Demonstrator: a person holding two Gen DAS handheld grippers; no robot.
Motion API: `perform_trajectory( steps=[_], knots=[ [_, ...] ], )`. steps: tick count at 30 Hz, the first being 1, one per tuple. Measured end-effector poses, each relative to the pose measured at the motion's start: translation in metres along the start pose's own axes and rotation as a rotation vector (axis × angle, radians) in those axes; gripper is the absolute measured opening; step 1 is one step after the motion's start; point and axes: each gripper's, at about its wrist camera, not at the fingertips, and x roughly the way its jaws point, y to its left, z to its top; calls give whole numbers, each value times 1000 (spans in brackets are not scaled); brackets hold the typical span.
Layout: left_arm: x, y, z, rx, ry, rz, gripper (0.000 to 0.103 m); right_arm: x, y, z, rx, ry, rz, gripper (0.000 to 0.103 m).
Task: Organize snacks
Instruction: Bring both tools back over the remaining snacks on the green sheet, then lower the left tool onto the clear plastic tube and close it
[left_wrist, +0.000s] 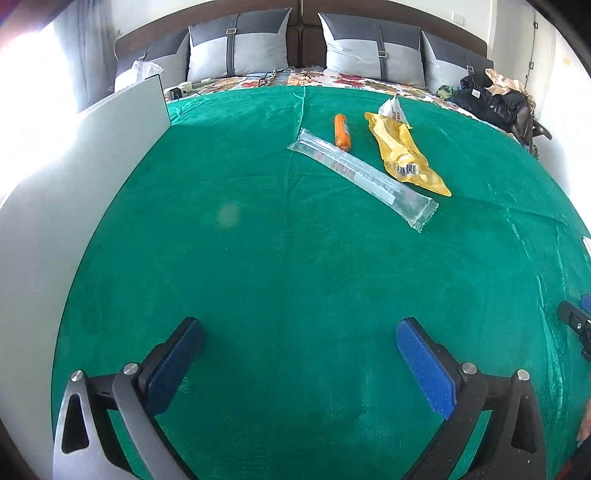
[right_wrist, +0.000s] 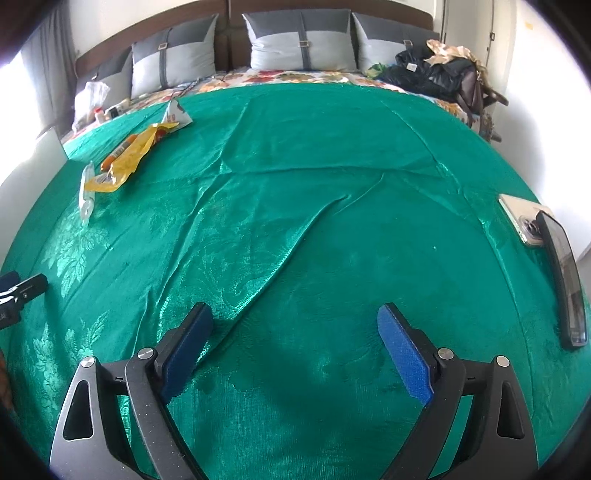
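1. Hovering over the green cloth (left_wrist: 258, 277), the left gripper (left_wrist: 301, 328) is being held with its blue fingers (left_wrist: 424, 365) spread wide and nothing between them.
2. The right gripper (right_wrist: 295, 314) is likewise being held wide and empty over the cloth, its fingers (right_wrist: 404, 349) flanking a long fold.
3. The snacks are being shown well ahead of the left fingers and slightly to their right: a clear pack (left_wrist: 364, 177), an orange stick (left_wrist: 342, 132), a yellow bag (left_wrist: 404, 153) and a small white packet (left_wrist: 393, 109).
4. From the right fingers the same cluster is lying far ahead and well off to the left, so the left gripper is being judged the nearer one.
5. The clear pack is lying nearest, its long axis running diagonally from far-left to near-right; a roll of the wrist is probably being called for so that the fingers can close across its narrow width.
6. The stick is lying just behind the pack's far end, apparently touching it; the bag is lying just beside the pack on the right.
7. Open cloth is being left between the fingers and the snacks.
8. A white board (left_wrist: 122, 122) is standing to the left, and two phones (right_wrist: 554, 243) are lying near the cloth's right edge, beside the right fingers.
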Motion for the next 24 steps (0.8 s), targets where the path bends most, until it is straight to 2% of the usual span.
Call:
perform_trajectory(
  steps=[24],
  knots=[
    [1,-1,-1,1,0,2,103,0,1,0,0,1,3,94]
  ],
)
